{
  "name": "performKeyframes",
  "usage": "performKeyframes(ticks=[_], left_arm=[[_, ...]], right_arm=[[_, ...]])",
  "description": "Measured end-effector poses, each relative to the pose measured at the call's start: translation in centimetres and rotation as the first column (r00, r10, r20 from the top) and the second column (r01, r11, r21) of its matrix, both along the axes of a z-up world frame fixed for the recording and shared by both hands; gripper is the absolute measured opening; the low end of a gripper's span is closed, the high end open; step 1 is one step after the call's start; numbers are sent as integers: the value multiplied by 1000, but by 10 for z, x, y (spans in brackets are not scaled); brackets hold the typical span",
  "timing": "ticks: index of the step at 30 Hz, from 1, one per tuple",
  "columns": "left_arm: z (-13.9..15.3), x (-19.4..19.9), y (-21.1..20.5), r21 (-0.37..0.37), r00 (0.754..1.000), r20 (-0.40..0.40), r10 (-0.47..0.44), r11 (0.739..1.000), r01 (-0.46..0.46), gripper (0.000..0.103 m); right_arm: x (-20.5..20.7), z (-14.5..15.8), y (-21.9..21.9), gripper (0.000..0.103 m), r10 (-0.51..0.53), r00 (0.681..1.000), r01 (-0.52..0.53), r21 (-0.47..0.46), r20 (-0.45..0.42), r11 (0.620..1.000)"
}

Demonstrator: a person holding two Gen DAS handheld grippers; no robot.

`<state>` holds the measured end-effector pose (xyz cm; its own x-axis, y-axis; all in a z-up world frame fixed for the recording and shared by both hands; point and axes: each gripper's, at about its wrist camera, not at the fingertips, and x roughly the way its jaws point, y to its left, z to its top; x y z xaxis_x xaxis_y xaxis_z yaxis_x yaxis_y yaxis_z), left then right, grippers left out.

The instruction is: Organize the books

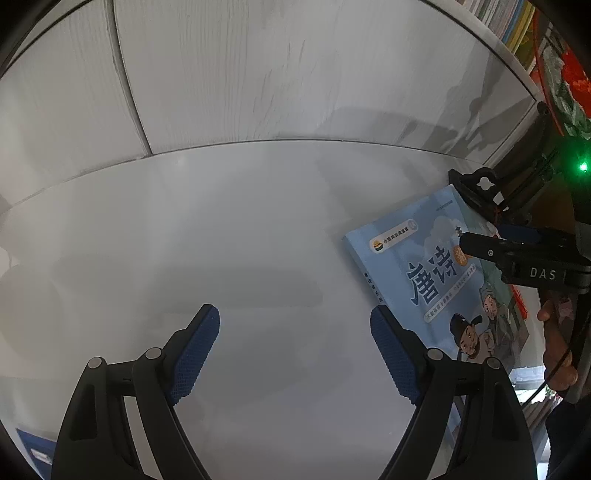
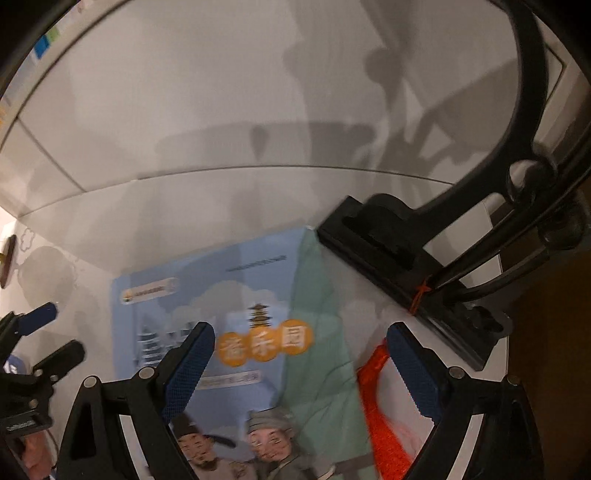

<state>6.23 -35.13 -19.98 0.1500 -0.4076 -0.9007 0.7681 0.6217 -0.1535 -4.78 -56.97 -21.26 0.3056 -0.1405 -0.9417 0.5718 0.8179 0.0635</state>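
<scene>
— Where is the book?

— The blue book lies flat on the white counter, cover up, with two cartoon figures on its lower part. From my left wrist it sits to the right of my left claw. Its top corner is just beside a black stand.

— And your claws?

— My left claw is spread wide over bare counter, nothing between its blue pads. My right claw is spread too, hanging above the book's cover; its pads press on nothing.

— Anything else near?

— An orange tassel lies by the book's right edge, under my right claw. More books stand on a shelf in the far corner.
</scene>
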Motion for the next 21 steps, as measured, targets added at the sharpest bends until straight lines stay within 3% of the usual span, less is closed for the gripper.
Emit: performKeyframes(ticks=[12, 21], left_arm=[[-6, 0, 10, 6, 1000, -24, 0, 1000, 0, 83], [-8, 0, 16, -5, 999, -51, 4, 1000, -4, 83]], right_arm=[[25, -6, 14, 94, 69, 997, -69, -35, -18, 997], [37, -16, 29, 97, 126, 992, -125, 66, -11, 990]])
